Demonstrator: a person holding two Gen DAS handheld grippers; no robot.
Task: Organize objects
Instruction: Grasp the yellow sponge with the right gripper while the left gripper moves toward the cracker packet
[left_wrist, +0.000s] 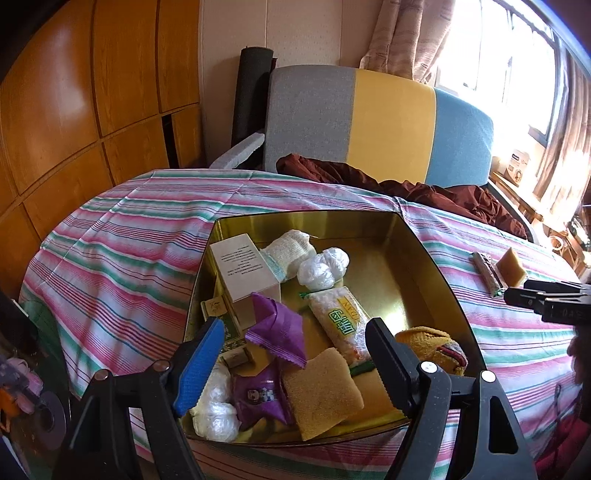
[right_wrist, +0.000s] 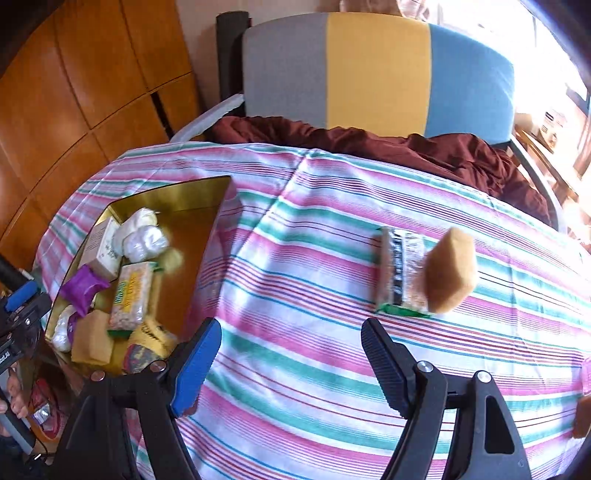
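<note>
A gold tin (left_wrist: 351, 229) on the striped cloth holds a white box (left_wrist: 243, 266), a bandage roll (left_wrist: 291, 247), a balled plastic bag (left_wrist: 323, 267), a rice snack packet (left_wrist: 340, 325), purple packets (left_wrist: 277, 328), a tan sponge (left_wrist: 321, 395) and a yellow knit piece (left_wrist: 432, 343). My left gripper (left_wrist: 291, 328) hangs open over the tin's near side, with nothing gripped. My right gripper (right_wrist: 291, 325) is open over bare cloth. Beyond it lie a wrapped snack bar (right_wrist: 399, 273) and a second tan sponge (right_wrist: 450, 269), side by side and touching.
A grey, yellow and blue chair back (left_wrist: 369, 118) with a maroon cloth (left_wrist: 424, 188) stands behind the table. Wooden cabinets (left_wrist: 92, 110) fill the left. Striped cloth (right_wrist: 314, 369) lies between the tin (right_wrist: 177, 192) and the snack bar. A bright window is at the right.
</note>
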